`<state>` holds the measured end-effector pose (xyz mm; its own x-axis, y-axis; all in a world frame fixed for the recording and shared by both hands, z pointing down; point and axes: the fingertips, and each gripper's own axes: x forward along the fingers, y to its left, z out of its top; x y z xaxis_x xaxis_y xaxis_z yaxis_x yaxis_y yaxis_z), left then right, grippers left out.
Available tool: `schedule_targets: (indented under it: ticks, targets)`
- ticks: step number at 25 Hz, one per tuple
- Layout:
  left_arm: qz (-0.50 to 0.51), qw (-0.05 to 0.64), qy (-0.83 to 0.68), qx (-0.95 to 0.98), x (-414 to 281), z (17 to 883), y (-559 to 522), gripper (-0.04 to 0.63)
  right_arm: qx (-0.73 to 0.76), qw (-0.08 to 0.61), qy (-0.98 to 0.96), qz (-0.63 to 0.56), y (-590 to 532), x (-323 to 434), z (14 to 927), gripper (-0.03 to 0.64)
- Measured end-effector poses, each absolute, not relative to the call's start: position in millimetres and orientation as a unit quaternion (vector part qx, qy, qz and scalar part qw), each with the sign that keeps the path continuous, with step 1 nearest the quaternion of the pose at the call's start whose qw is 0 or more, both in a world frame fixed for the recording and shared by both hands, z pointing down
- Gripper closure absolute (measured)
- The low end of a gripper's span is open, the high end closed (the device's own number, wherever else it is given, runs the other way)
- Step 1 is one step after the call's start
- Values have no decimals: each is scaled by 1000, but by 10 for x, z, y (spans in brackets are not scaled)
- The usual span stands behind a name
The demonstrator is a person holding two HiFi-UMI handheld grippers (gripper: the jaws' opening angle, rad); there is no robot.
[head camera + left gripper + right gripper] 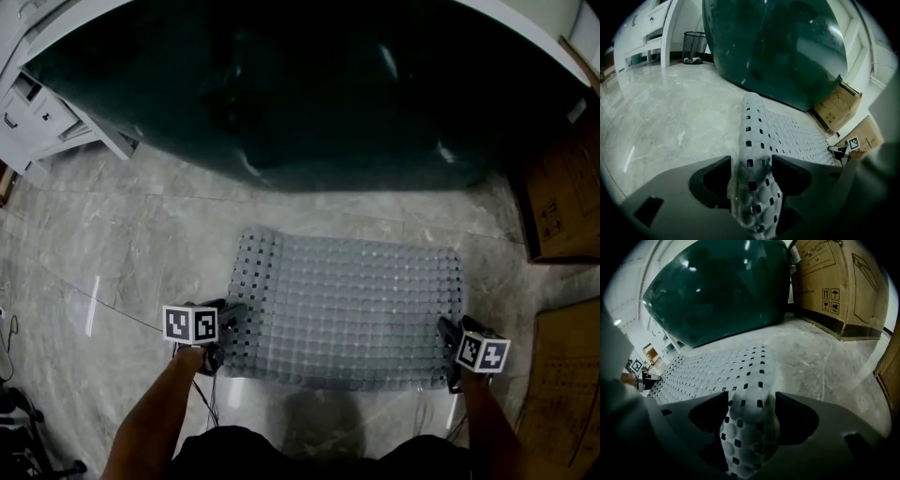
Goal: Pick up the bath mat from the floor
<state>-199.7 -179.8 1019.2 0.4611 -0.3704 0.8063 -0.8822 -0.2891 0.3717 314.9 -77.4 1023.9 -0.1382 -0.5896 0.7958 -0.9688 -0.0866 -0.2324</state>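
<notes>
A pale translucent bath mat (347, 309) with rows of bumps and small holes lies spread on the marble floor in front of the tub. My left gripper (234, 323) is at its near left corner and my right gripper (445, 337) at its near right corner. In the left gripper view the mat's edge (752, 140) rises in a bunched fold between the wide-set jaws of the left gripper (751, 173). The right gripper view shows the same: a fold of mat (750, 394) stands between the spread jaws of the right gripper (751, 413). Both grippers are open.
A large dark green bathtub (300, 84) fills the far side. White drawers (37, 112) stand at far left, with a wire bin (693, 44) beyond. Cardboard boxes (562, 197) sit at right, and flat cardboard (567, 375) lies near my right arm.
</notes>
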Motion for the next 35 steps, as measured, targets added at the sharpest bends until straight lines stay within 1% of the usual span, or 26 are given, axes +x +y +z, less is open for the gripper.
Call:
schedule_targets:
  ticks: [3,9,12,15,21,24,30,35]
  targets:
    - [302,428,-415,744,-1968,10221,-1784,340,619,230,-628,411,-749,3137,10312,319]
    - [299,413,-415,754,-1932,10188,-1786,408,615,228,-634,408,-750,3093,10299,359]
    - [295,406,-412,760,-1892,10135,-1776,442,609,236,-646,396,-756,3016,10248,417]
    - [292,395,-406,771,-1834,10052,-1775,474,605,238,-655,385,-769,2957,10181,459]
    - [277,370,-394,795,-1696,9804,-1765,511,599,211,-679,367,-806,2818,9915,552]
    - [264,347,-404,804,-1658,9577,-1805,518,595,193,-694,356,-796,2765,9748,560]
    - [240,353,-387,817,-1542,9388,-1730,525,586,154,-721,337,-806,2645,9366,563]
    - [232,330,-394,826,-1513,9079,-1714,528,576,135,-737,328,-801,2542,9110,565]
